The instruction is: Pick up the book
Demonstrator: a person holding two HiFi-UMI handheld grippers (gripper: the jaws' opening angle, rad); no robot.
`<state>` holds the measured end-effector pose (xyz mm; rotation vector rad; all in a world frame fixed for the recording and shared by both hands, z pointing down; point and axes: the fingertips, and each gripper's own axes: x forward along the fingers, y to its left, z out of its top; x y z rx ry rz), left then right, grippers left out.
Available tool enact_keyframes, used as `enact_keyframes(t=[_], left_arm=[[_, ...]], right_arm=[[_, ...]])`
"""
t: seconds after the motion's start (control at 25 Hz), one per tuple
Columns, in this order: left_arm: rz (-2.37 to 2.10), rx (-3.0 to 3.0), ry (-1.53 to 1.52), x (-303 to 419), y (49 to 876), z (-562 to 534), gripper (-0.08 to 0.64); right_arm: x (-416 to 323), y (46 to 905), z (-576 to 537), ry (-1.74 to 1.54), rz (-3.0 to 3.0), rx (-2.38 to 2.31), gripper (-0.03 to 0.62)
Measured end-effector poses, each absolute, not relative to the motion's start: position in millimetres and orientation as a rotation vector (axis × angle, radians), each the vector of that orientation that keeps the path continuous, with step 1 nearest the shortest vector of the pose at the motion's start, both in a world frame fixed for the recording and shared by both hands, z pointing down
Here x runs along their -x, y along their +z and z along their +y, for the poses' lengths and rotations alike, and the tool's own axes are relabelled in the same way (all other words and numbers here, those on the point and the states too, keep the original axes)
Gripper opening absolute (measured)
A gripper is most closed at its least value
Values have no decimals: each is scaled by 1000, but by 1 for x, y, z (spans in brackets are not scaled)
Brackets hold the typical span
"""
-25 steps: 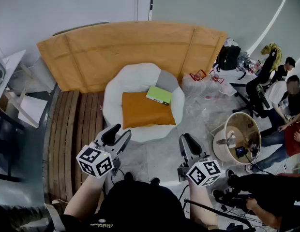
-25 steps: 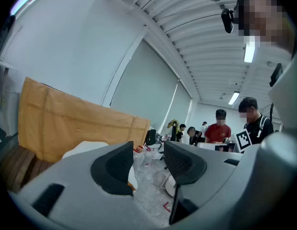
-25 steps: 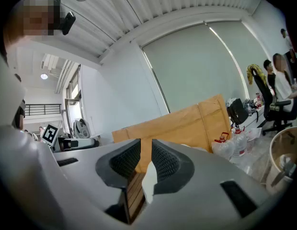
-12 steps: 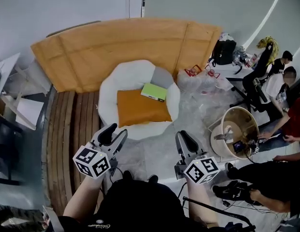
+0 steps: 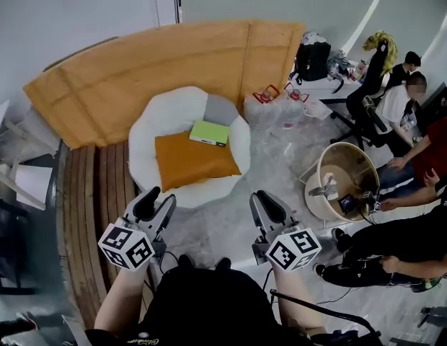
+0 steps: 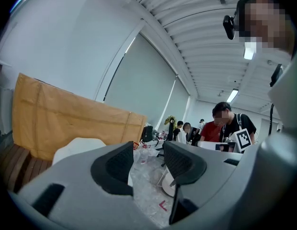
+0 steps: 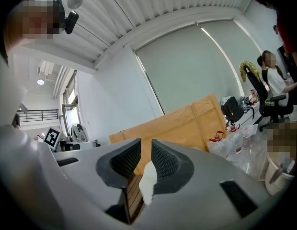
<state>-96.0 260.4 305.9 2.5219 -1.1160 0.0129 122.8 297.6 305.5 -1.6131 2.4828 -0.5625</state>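
Note:
The book (image 5: 210, 132) is thin with a green cover. It lies at the back of a round white chair (image 5: 162, 117), just past an orange cushion (image 5: 192, 161). Both grippers hang in the air short of the chair, well apart from the book. My left gripper (image 5: 156, 205) is open, and floor shows through the gap between its pads (image 6: 147, 159). My right gripper (image 5: 262, 207) is shut and holds nothing (image 7: 146, 157). In the left gripper view the white chair (image 6: 74, 146) sits low at the left; the book is hidden there.
A curved orange backrest (image 5: 158, 63) wraps behind the chair. Wooden slats (image 5: 86, 193) run along the left. At the right are a round wooden tub (image 5: 346, 186), water bottles (image 5: 270, 110), a black backpack (image 5: 312, 60) and several seated people (image 5: 411, 157).
The whole scene has slid left in the head view. Both grippers have drifted a little left and lower in the picture. Their jaws stand as before.

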Motion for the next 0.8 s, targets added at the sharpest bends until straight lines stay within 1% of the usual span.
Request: enact_keyframes(t=[0.2, 0.36, 0.8], left_arm=[[-1122, -2522, 31, 67, 312, 260, 202], [-1143, -2505, 46, 58, 315, 256, 202], [-1145, -2477, 38, 69, 330, 179, 193]], right_arm=[[-150, 314, 294, -573, 2480, 1604, 67], [-160, 316, 284, -572, 2499, 1588, 67], [-140, 331, 209, -575, 2568, 1607, 67]])
